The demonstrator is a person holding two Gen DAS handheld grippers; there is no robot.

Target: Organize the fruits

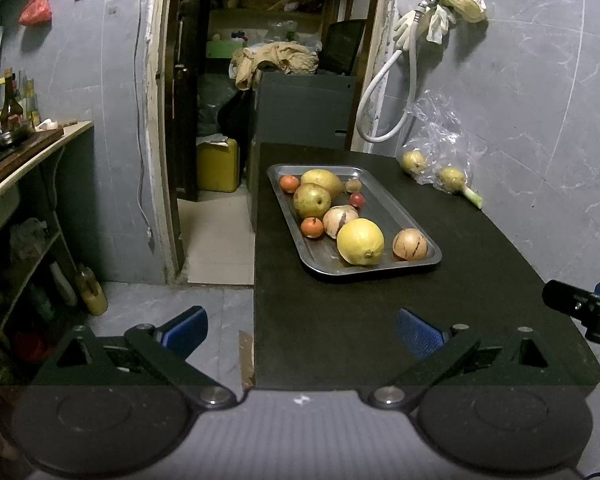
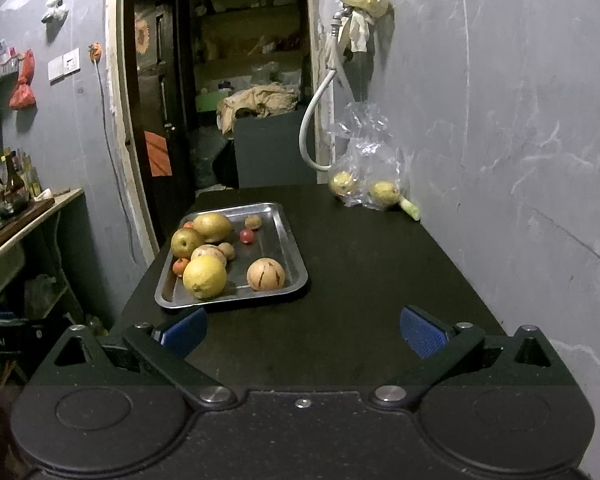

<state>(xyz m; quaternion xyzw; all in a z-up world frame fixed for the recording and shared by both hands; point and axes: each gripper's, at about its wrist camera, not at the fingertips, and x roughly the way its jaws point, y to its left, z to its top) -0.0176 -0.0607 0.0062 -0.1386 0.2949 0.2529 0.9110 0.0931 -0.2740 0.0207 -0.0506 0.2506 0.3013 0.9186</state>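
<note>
A steel tray (image 1: 396, 206) (image 2: 288, 240) on the black table (image 1: 340, 320) (image 2: 360, 280) holds several fruits: a big yellow citrus (image 1: 360, 241) (image 2: 204, 276), two striped tan fruits (image 1: 410, 244) (image 2: 265, 274), a pear (image 1: 311, 200) (image 2: 186, 242), a mango (image 1: 322, 181) (image 2: 212, 227) and small red ones (image 1: 312, 227). Two more pears (image 1: 414, 161) (image 2: 384, 193) lie in a clear bag by the wall. My left gripper (image 1: 302, 334) hovers open at the table's near left edge, empty. My right gripper (image 2: 302, 334) hangs open over the near table, empty; it shows at the left wrist view's right edge (image 1: 588, 310).
A grey wall (image 2: 520, 160) runs along the table's right side, with a white hose (image 1: 384, 92) hanging from a tap. Left of the table the floor drops away, and a shelf with bottles (image 1: 12, 108) stands at far left. A doorway with clutter lies behind the table.
</note>
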